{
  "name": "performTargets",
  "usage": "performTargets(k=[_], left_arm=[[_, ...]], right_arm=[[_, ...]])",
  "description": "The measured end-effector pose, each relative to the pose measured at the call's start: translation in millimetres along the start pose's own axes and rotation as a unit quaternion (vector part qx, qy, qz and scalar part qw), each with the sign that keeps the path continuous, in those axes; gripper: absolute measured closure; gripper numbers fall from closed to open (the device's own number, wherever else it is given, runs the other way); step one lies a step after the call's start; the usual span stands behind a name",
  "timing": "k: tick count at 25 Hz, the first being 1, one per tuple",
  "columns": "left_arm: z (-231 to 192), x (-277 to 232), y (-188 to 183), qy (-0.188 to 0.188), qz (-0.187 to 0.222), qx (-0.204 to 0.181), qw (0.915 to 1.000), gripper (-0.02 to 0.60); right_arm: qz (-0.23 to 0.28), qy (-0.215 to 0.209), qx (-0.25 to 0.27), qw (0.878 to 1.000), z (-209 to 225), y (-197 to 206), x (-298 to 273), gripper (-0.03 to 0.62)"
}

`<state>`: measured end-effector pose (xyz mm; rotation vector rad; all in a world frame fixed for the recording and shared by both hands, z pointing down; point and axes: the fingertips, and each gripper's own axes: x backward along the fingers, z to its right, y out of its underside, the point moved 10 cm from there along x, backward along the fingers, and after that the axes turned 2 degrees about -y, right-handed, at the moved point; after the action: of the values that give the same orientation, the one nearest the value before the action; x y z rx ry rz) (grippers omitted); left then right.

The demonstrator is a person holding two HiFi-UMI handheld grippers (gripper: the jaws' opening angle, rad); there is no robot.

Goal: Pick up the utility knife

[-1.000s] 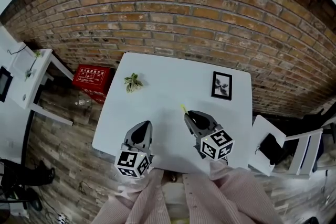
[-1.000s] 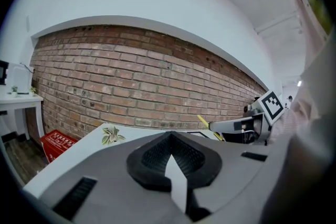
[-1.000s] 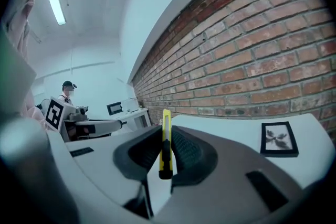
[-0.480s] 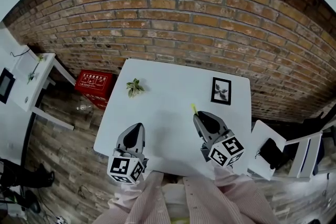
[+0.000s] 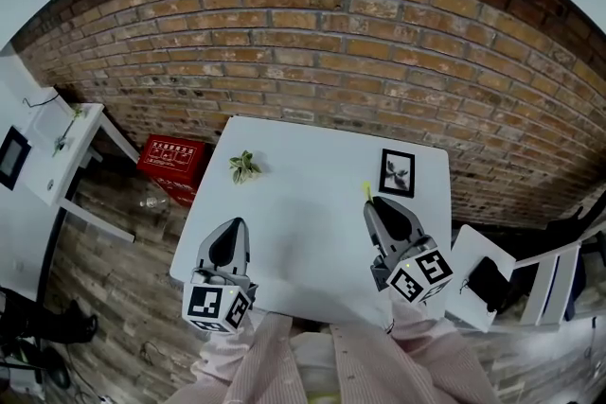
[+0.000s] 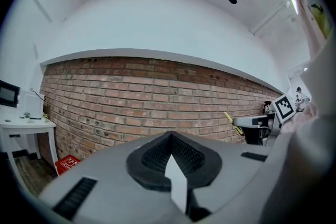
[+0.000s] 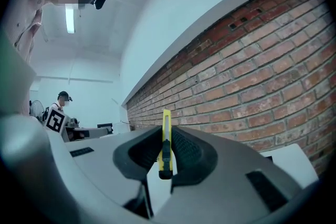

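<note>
Largely hidden, utility knife (image 5: 365, 191), right tongs (image 5: 382, 206) clamped

- left gripper (image 5: 233, 224): held level, jaws together, nothing between them
- right gripper (image 5: 374, 203): held level, jaws clamped on utility knife (image 7: 166, 144), its tip sticking out ahead

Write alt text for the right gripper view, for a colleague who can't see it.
The right gripper is shut on a yellow utility knife, which stands on edge between its dark pads. A brick wall fills the right side of the view.
</note>
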<state>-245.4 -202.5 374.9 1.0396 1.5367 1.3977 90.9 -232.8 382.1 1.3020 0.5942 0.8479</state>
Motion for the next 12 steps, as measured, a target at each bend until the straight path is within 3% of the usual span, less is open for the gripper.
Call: performTargets(k=[12], left_arm=[[-4.7, 8.0, -20.5, -0.017, 0.02, -0.02, 0.9995, 0.589]], right_arm=[[0.021, 0.022, 0.026, 0.999, 5.1, -21.2, 7.7, 0.537]])
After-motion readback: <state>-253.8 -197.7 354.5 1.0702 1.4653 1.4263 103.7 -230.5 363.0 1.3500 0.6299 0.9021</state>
